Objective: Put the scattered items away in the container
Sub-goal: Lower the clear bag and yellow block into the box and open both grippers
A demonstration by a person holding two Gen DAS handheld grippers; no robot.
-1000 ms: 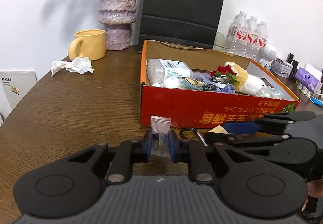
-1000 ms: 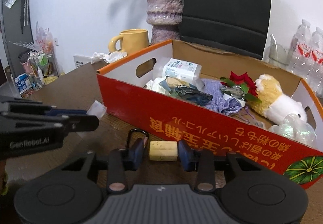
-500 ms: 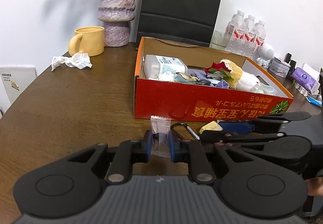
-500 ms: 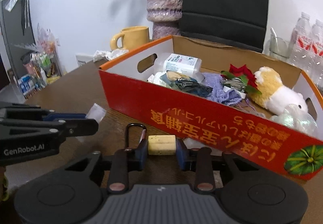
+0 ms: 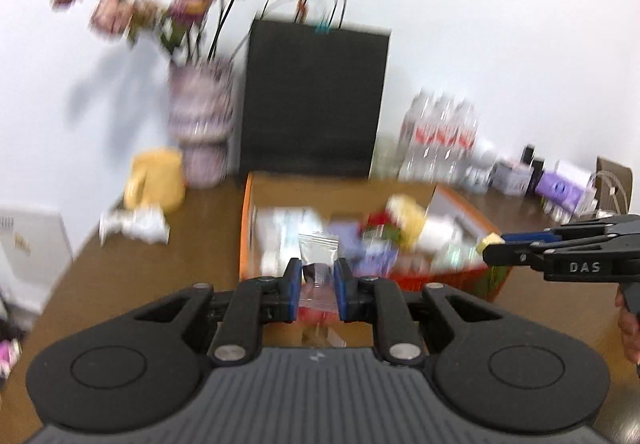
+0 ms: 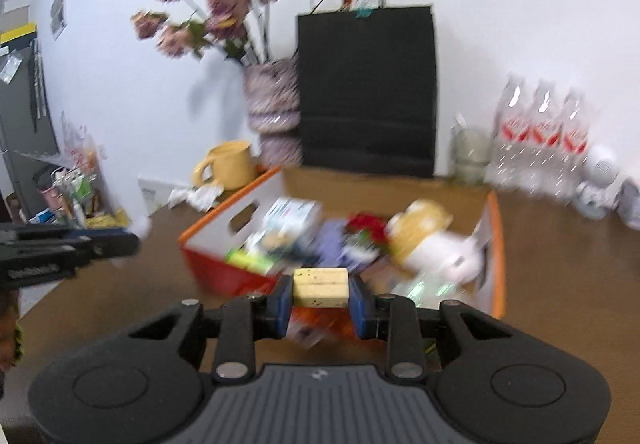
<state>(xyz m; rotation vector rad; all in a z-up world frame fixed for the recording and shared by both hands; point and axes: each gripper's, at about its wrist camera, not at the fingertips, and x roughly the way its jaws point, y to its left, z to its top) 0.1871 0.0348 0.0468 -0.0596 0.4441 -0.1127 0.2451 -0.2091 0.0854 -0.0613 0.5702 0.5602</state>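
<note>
My left gripper [image 5: 317, 276] is shut on a small clear candy sachet [image 5: 319, 246], held in the air just before the near wall of the orange cardboard box [image 5: 245, 228]. My right gripper [image 6: 320, 294] is shut on a pale cork [image 6: 320, 281], also lifted, over the near edge of the box [image 6: 230, 204]. The box holds a plush toy [image 6: 430, 234], a white bottle [image 6: 290, 214], a red flower and purple cloth. Each gripper shows in the other's view: the right gripper [image 5: 496, 249] at the right edge, the left gripper [image 6: 124, 242] at the left. Both views are motion-blurred.
Behind the box stand a black paper bag [image 5: 316, 100], a vase of dried flowers [image 5: 200, 128], a yellow mug [image 5: 158, 180] and a pack of water bottles [image 5: 440, 140]. Crumpled tissue [image 5: 134, 226] lies at the left on the brown table [image 5: 160, 276]. Small packages crowd the far right.
Both grippers have risen off the table with their items and moved toward the box. The right jaws narrowed onto the cork. The carabiner on the table has dropped out of sight.
</note>
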